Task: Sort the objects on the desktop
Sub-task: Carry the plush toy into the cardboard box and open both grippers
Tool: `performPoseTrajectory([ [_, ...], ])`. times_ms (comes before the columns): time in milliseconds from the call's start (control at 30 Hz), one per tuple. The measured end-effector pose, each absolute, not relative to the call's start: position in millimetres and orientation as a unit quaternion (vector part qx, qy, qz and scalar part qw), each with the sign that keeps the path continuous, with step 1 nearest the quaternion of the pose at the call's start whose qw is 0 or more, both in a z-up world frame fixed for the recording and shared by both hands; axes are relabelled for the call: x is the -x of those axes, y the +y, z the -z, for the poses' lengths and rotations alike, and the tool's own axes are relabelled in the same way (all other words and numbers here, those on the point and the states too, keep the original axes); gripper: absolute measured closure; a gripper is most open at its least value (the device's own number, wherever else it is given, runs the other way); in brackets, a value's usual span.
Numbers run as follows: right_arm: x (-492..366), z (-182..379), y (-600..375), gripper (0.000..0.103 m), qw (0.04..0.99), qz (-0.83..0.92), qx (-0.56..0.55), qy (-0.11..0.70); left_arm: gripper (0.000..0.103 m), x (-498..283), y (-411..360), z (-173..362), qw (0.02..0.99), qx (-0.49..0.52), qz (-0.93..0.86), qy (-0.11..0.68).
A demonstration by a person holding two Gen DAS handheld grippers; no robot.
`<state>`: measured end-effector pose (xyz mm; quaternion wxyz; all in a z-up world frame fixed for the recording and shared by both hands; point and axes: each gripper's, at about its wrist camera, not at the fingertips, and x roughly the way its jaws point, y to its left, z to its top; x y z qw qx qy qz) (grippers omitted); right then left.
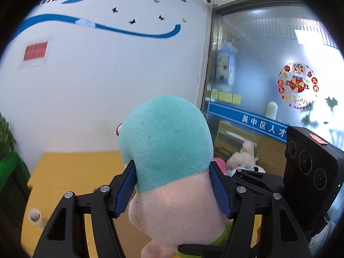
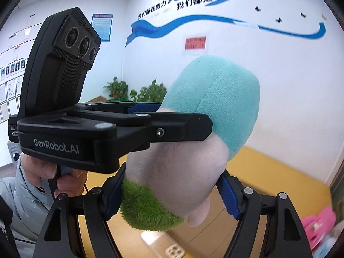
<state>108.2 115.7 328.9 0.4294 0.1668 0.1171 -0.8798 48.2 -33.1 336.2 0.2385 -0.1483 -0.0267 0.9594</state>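
A plush toy point(image 1: 169, 150) with a teal top, pale pink body and green fuzzy part is held in the air above the yellow table point(image 1: 71, 172). My left gripper point(image 1: 172, 185) is shut on its body, blue pads pressing both sides. My right gripper point(image 2: 172, 193) is also shut on the same plush toy point(image 2: 206, 116), lower down near the green fuzz point(image 2: 146, 210). The left gripper's body point(image 2: 86, 133) crosses the right wrist view from the left, gripping the toy's middle. The right gripper's camera housing point(image 1: 309, 172) shows at the right of the left wrist view.
More plush toys lie at the table's right: a white one point(image 1: 243, 157) and a pink one point(image 2: 318, 221). A clear flat case point(image 2: 163, 243) lies on the yellow table point(image 2: 268, 176) below. A clear tube point(image 1: 35, 217) lies at left. Potted plants point(image 2: 133, 90) stand by the wall.
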Motion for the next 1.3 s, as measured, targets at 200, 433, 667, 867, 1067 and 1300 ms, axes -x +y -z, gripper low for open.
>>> performPoseTrajectory([
  [200,-69.0,-368.6,106.0,0.028,0.427,0.884,-0.146,0.12,0.038,-9.9,-38.2,-364.8,0.237,0.135,-0.962,-0.01],
  [433,8.9,-349.4,83.4,0.028,0.436,0.875,-0.184,0.097,0.038,67.3,-51.7,-335.3,0.227,0.189,-0.955,-0.026],
  [667,106.7,-265.7,57.8,0.028,0.436,0.852,-0.285,0.06,0.038,160.8,-60.4,-244.9,0.222,0.292,-0.928,-0.071],
  [867,165.3,-172.9,39.5,0.028,0.426,0.821,-0.378,0.048,0.038,226.8,-78.8,-140.9,0.211,0.412,-0.875,-0.141],
  [1067,194.8,-85.1,26.2,0.028,0.422,0.782,-0.459,0.009,0.038,246.4,-80.3,-64.6,0.172,0.495,-0.836,-0.163],
  [1300,197.3,-39.9,10.4,0.027,0.425,0.757,-0.496,0.017,0.038,250.0,-88.9,-34.4,0.142,0.527,-0.819,-0.176],
])
